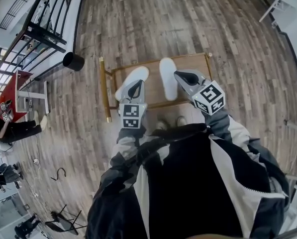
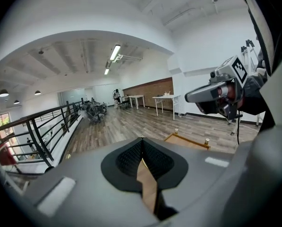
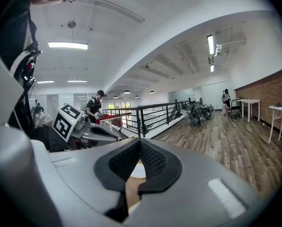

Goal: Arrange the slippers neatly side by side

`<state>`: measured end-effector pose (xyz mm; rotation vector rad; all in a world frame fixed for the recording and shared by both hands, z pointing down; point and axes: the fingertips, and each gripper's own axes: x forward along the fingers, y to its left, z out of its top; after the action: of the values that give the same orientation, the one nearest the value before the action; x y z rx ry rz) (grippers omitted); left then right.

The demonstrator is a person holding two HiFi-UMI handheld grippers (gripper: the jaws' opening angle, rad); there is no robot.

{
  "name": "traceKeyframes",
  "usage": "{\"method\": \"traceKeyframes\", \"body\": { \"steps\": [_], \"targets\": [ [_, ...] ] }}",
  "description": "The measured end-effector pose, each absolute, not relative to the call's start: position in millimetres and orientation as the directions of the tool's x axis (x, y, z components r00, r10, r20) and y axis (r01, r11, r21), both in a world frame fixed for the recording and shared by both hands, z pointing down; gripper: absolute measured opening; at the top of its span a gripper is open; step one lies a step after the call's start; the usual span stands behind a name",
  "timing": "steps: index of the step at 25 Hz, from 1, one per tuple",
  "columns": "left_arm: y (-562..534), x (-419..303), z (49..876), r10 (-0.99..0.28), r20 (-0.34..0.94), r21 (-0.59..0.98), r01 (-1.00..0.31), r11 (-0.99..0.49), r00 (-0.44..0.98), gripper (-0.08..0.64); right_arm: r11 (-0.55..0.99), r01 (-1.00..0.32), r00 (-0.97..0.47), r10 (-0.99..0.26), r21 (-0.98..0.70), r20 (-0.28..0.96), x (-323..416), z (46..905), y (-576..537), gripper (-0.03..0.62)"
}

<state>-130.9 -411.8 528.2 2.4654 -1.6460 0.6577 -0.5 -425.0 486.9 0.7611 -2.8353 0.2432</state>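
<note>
L gripper [image 1: 135, 86], R gripper [image 1: 182, 75] shut, empty; slippers [image 1: 168, 78] on wood platform [image 1: 193, 62], plank floor [image 1: 153, 19].

White left slipper [image 1: 138, 74] slanted, white right slipper [image 1: 167, 78] nearly straight, not parallel, both on low wooden platform [image 1: 195, 65]

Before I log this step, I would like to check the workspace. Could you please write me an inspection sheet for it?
Surface: low wooden platform standing on a plank floor.
Job's things: two white slippers on the platform; left slipper angled, right slipper nearly straight; apart, not parallel.
Clutter: black round container on the floor beside the platform.
Grippers: left gripper and right gripper both shut, holding nothing, above the slippers.
Cables: thin dark cord hanging under the right gripper.
Surroundings: black railing, red table, white table, people at the left.
</note>
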Motion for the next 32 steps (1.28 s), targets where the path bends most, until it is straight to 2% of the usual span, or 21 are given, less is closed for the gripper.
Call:
{"method": "traceKeyframes", "body": {
  "steps": [5, 10, 18, 24, 32],
  "targets": [
    [-421, -144, 571, -0.798, 0.519, -0.151, -0.886, -0.438, 0.306, 0.011, 0.841, -0.526, -0.838, -0.487, -0.127, 0.246, 9, 492, -423, 0.005],
    [-436, -161, 612, -0.736, 0.622, -0.176, -0.869, -0.462, 0.266, 0.044, 0.826, -0.545, -0.825, -0.498, -0.141, 0.269, 18, 500, -422, 0.005],
    [-455, -203, 709, -0.518, 0.843, -0.225, -0.779, -0.585, 0.145, 0.160, 0.812, -0.564, -0.803, -0.495, -0.152, 0.332, 30, 519, -413, 0.005],
    [-454, -229, 762, -0.395, 0.917, -0.251, -0.693, -0.676, 0.052, 0.172, 0.802, -0.579, -0.785, -0.499, -0.148, 0.366, 39, 525, -407, 0.005],
    [-460, -243, 785, -0.339, 0.939, -0.200, -0.716, -0.668, 0.054, 0.190, 0.786, -0.595, -0.775, -0.505, -0.168, 0.379, 39, 527, -406, 0.005]
  ]
}}
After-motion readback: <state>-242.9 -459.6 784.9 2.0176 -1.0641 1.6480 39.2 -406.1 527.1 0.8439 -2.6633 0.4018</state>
